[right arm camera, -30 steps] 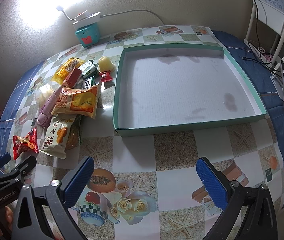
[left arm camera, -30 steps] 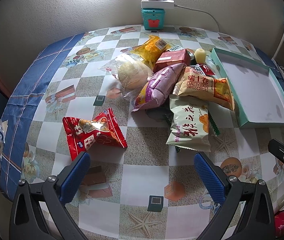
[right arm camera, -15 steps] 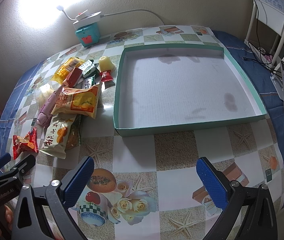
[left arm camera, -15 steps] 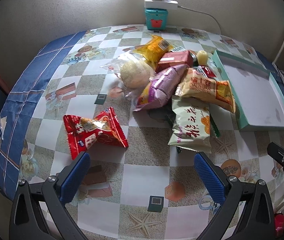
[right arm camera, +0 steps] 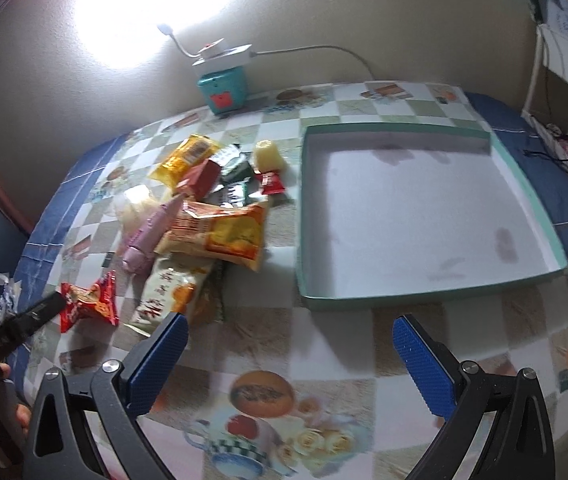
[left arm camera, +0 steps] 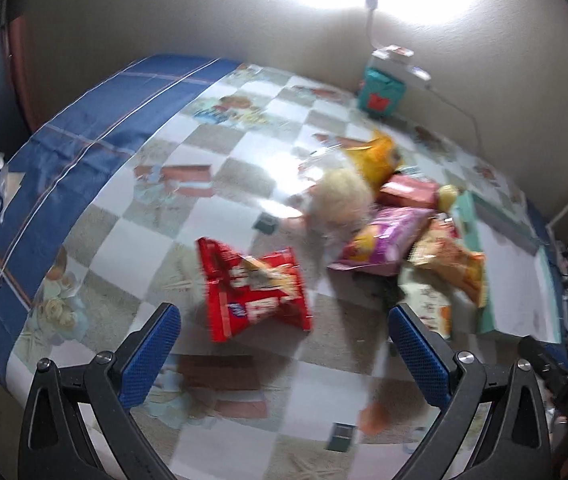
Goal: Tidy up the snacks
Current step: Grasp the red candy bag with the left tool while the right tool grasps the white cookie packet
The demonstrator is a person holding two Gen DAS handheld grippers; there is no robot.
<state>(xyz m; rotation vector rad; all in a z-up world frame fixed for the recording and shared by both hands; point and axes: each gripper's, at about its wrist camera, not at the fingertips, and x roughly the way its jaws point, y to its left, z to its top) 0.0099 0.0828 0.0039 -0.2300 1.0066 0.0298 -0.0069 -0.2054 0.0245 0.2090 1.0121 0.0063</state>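
Bare tablecloth (right arm camera: 336, 344) before the snack pile (right arm camera: 203, 224) and tray (right arm camera: 416, 296).

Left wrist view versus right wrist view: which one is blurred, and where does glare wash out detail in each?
Left wrist view: smeared by motion, the red snack bag streaked, glare on the wall and the tablecloth. Right wrist view: mostly sharp, tray edges crisp, lamp glare on the wall only.

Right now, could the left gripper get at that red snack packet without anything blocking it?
Probably yes. The left gripper is open and pointed at the red packet, which lies alone on the tablecloth, apart from the snack pile. Nothing sits between them.
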